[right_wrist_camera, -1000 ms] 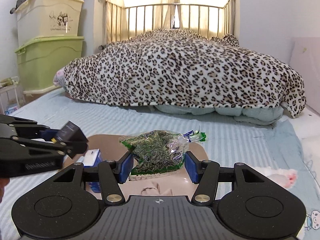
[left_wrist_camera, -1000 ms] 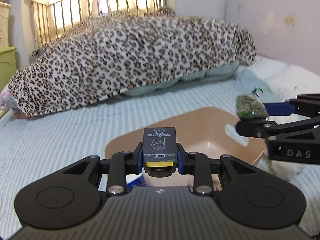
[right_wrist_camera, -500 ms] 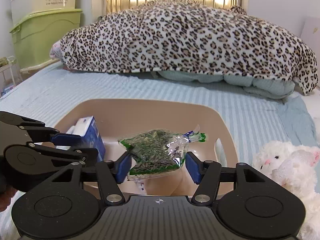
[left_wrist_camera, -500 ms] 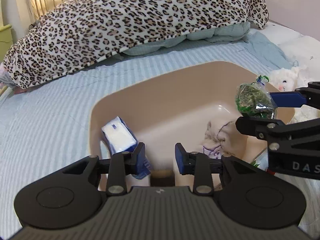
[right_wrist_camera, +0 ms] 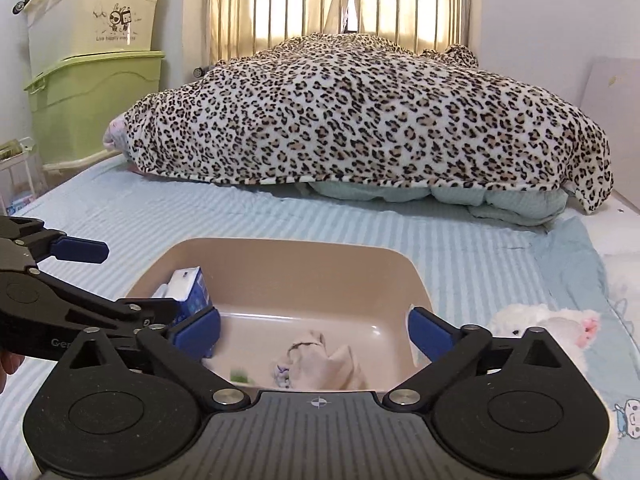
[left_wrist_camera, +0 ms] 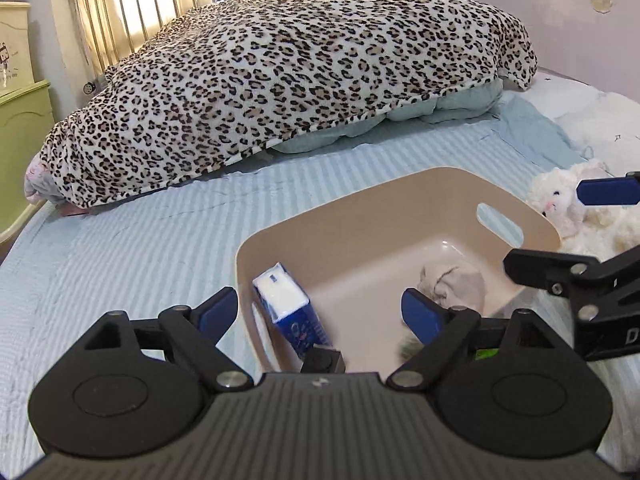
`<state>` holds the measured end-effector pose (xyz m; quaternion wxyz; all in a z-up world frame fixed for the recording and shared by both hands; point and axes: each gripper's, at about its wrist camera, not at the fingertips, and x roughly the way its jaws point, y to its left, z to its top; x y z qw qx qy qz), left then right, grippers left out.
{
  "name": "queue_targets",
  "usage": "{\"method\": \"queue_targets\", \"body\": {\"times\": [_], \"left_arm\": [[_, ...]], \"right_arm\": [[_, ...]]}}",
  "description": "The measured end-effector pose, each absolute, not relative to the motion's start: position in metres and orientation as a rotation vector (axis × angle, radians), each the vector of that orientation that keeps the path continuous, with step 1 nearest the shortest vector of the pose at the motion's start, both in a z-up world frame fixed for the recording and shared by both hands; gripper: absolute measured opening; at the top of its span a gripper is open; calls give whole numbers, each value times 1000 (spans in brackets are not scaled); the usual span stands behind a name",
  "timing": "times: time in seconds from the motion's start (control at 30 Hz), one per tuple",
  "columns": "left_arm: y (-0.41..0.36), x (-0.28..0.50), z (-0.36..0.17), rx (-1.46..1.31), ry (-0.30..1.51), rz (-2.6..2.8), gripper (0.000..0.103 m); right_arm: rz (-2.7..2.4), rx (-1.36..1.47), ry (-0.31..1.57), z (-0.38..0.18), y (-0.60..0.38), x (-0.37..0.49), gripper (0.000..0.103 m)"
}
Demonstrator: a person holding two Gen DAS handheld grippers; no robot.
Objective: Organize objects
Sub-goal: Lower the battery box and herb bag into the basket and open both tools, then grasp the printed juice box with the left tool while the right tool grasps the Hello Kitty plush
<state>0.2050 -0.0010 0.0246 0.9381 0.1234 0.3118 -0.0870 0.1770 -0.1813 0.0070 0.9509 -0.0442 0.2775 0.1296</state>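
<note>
A tan plastic bin (left_wrist_camera: pixel 400 184) (right_wrist_camera: pixel 280 248) sits on the striped bed. Inside it lie a blue-and-white tissue pack (left_wrist_camera: pixel 288 304) (right_wrist_camera: pixel 188 288), a crumpled beige cloth (left_wrist_camera: pixel 452 284) (right_wrist_camera: pixel 324 360), a small dark box (left_wrist_camera: pixel 324 358) at the near wall and a blurred green bag (right_wrist_camera: pixel 240 378). My left gripper (left_wrist_camera: pixel 320 312) is open and empty above the bin's near left side. My right gripper (right_wrist_camera: pixel 316 328) is open and empty above the bin's near edge. Each gripper shows at the edge of the other's view.
A leopard-print blanket (left_wrist_camera: pixel 288 80) (right_wrist_camera: pixel 360 112) over a quilt fills the far bed. A white plush lamb (left_wrist_camera: pixel 568 208) (right_wrist_camera: pixel 544 324) lies right of the bin. Green and cream storage boxes (right_wrist_camera: pixel 92 80) stand at the left. Metal bed rails (right_wrist_camera: pixel 352 12) are behind.
My left gripper let go of the small dark box and my right gripper let go of the green bag. Both dropped into the bin. Both grippers opened wide and rose.
</note>
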Motion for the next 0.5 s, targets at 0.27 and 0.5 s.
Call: {"method": "queue_targets", "body": {"times": [0.27, 0.5], "left_arm": [[18, 177, 9, 215, 684, -169, 94], [25, 163, -21, 205, 751, -171, 94]], "right_arm": [[279, -108, 637, -12, -187, 149, 103], [277, -101, 724, -45, -190, 139, 103]]}}
